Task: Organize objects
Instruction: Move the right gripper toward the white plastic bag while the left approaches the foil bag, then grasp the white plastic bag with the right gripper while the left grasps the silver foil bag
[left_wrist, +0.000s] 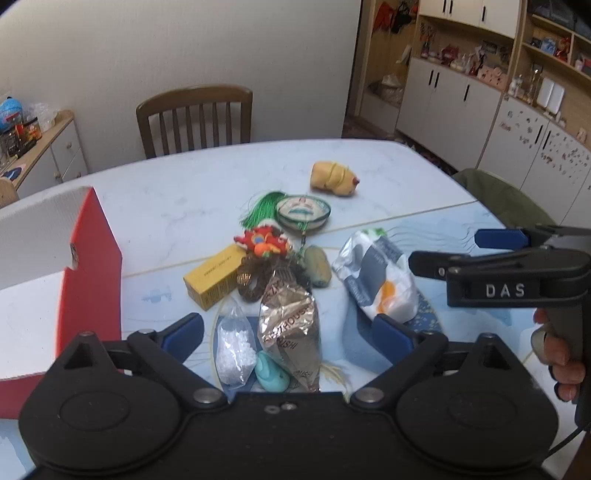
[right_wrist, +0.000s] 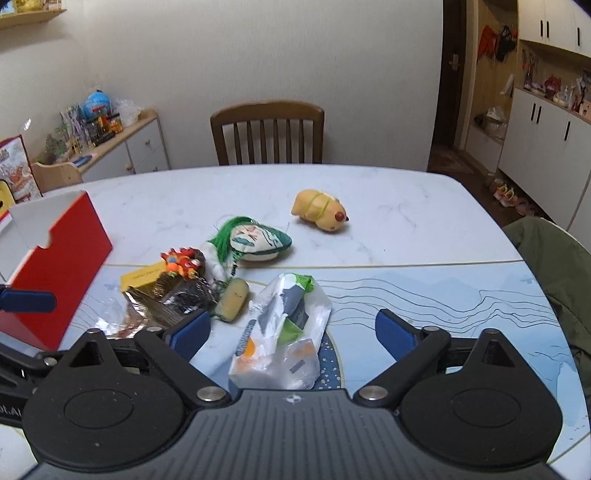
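Red cardboard makes the open box (left_wrist: 88, 258), and it stands at the left edge of the table (left_wrist: 177, 192). Right of the box is a heap of little things: a yellow carton (left_wrist: 210, 277), a shiny brown wrapper (left_wrist: 291, 325), a small clear bag (left_wrist: 234, 343) and a white crinkly packet (right_wrist: 280, 332). A yellow soft toy (right_wrist: 320, 209) lies alone, far from the box. The left gripper (left_wrist: 288, 328) has its blue tips spread wide, pinching nothing. The right gripper (right_wrist: 291, 328) is spread wide too, over the white packet.
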